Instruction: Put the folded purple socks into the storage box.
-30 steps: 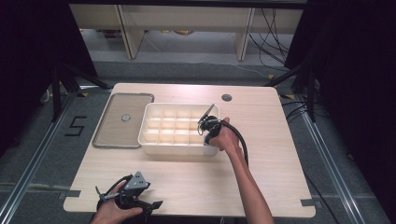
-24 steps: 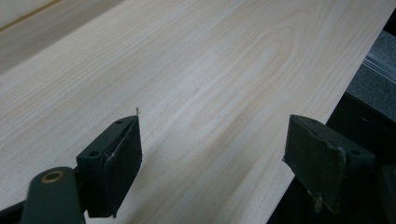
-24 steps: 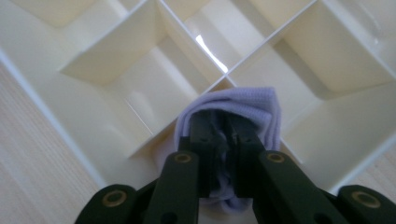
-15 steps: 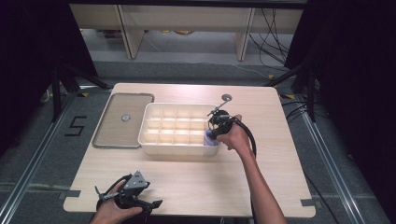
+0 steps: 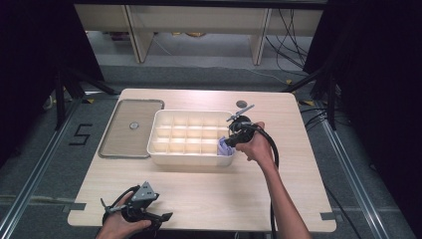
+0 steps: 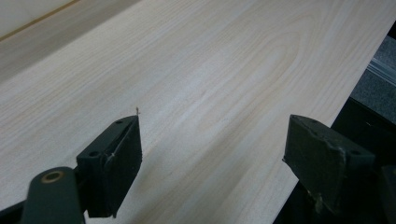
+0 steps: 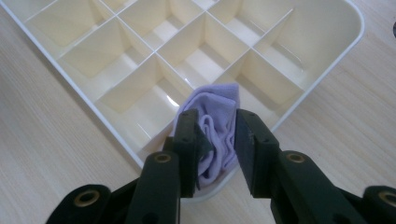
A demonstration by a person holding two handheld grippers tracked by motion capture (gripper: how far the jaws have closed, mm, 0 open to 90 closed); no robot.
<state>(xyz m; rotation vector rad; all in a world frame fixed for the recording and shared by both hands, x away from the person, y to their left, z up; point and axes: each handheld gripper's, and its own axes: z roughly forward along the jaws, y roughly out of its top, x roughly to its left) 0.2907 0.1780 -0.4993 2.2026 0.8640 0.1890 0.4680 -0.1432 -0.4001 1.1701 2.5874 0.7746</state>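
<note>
At the lower left of the high view, the left gripper (image 5: 149,215) rests idle near the table (image 5: 209,189) edge, its jaws wide apart. Left of centre lies a flat lid (image 5: 130,127), then the white divided tray (image 5: 189,157). At its near right corner compartment, the right gripper (image 7: 215,140) is clamped on a folded lilac cloth (image 7: 215,107). I think it should push the cloth fully down between the dividers before opening.

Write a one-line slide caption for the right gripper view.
Right gripper clamps a crumpled lilac cloth over the cream divided plastic tray's corner compartment.
</note>
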